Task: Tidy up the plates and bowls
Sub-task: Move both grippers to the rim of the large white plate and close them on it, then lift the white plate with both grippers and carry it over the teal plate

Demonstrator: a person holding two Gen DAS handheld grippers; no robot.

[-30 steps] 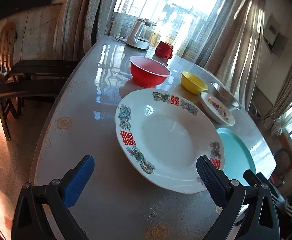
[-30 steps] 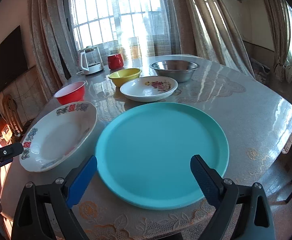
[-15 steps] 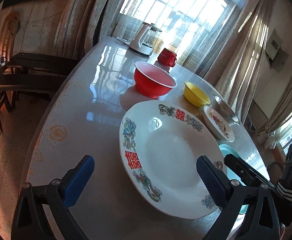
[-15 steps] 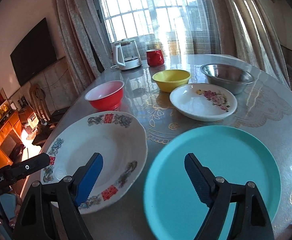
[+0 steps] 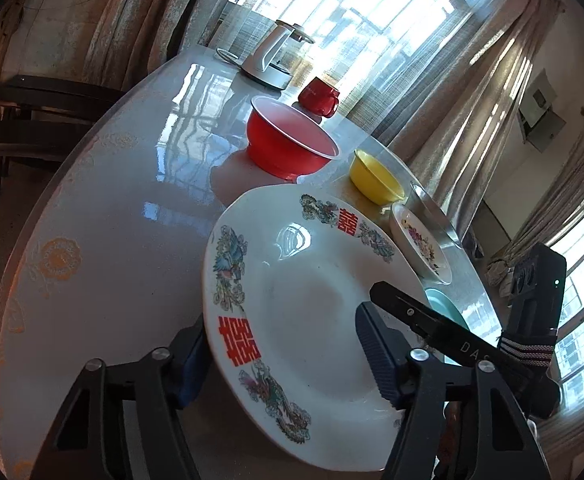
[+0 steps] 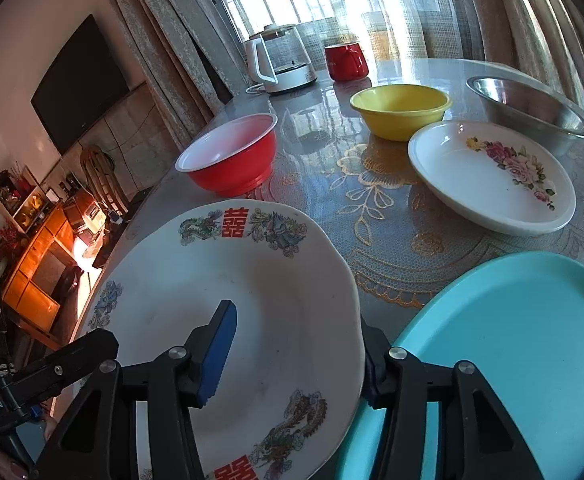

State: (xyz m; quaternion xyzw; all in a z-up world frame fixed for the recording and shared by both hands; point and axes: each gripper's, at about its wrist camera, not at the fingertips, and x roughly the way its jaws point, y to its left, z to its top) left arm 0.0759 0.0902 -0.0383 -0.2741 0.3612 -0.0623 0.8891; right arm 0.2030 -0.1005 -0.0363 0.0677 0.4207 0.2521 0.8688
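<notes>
- The left tongs [image 5: 284,356] reach forward and down over the near edge of the tabletop [image 5: 132,240], tilted a little.
- Their jaws have just been closing and now straddle the left rim of the big white plate [image 5: 304,300]: one blue pad is tucked under the rim, the other sits above the plate's well.
- Whether the pads already press on the plate I cannot tell.
- The right tongs [image 6: 292,356] point down at the same plate [image 6: 232,300] from its other side.
- Their jaws have also just been closing, with the plate's right rim between them: one pad over the well, the other outside and below the rim.
- Here too a firm grip cannot be told.
- In the left view, the right tongs' black arm crosses over the plate's far right edge.
- The teal plate [image 6: 512,360] lies just right of the right tongs, its edge beside the white plate's.
- Beyond both tongs: a red bowl [image 6: 232,156], a yellow bowl [image 6: 400,110], a flowered plate [image 6: 492,180] and a steel bowl [image 6: 532,104].
- Farthest off stand a kettle [image 6: 280,64] and a red mug [image 6: 346,62].
</notes>
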